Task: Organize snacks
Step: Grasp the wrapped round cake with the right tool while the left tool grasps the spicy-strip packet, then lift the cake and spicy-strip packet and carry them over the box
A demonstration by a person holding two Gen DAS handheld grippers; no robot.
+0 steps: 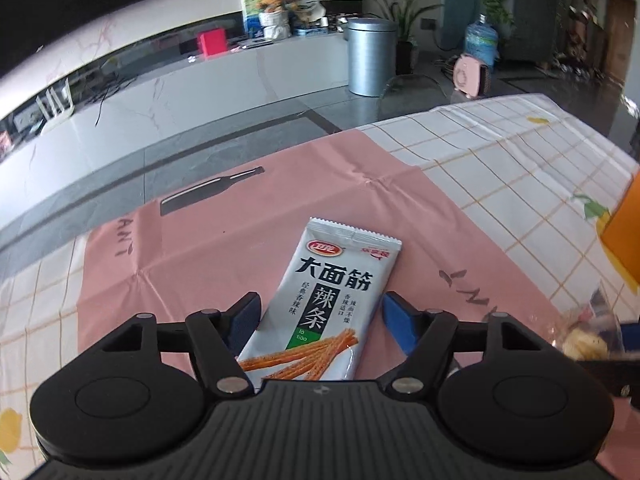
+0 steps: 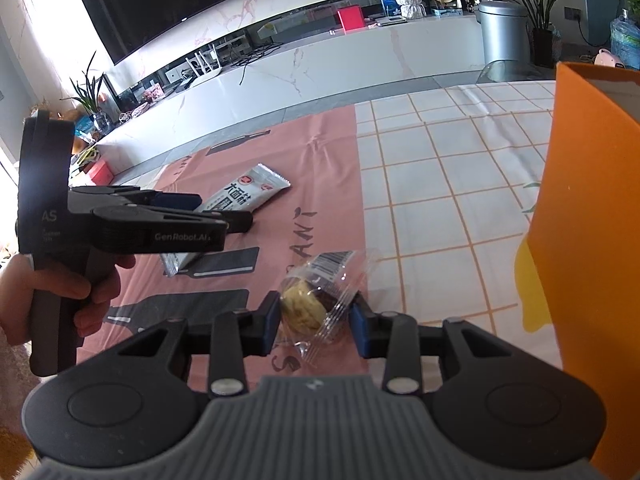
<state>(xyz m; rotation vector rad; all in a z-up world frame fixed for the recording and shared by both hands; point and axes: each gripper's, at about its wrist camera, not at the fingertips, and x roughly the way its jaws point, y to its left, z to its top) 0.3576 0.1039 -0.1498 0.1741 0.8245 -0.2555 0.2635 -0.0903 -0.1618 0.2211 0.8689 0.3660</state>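
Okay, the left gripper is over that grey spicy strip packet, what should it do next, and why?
Probably close the left gripper on the grey spicy strip packet. Its jaws stand open with the packet lying flat on the pink cloth between the blue pads, which do not yet press it. The right gripper is already shut on the wrapped pastry, beside the orange box.

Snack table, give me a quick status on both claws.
Left claw open astride spicy strip packet. Right claw shut on wrapped pastry. Orange box at right, nothing in the way.
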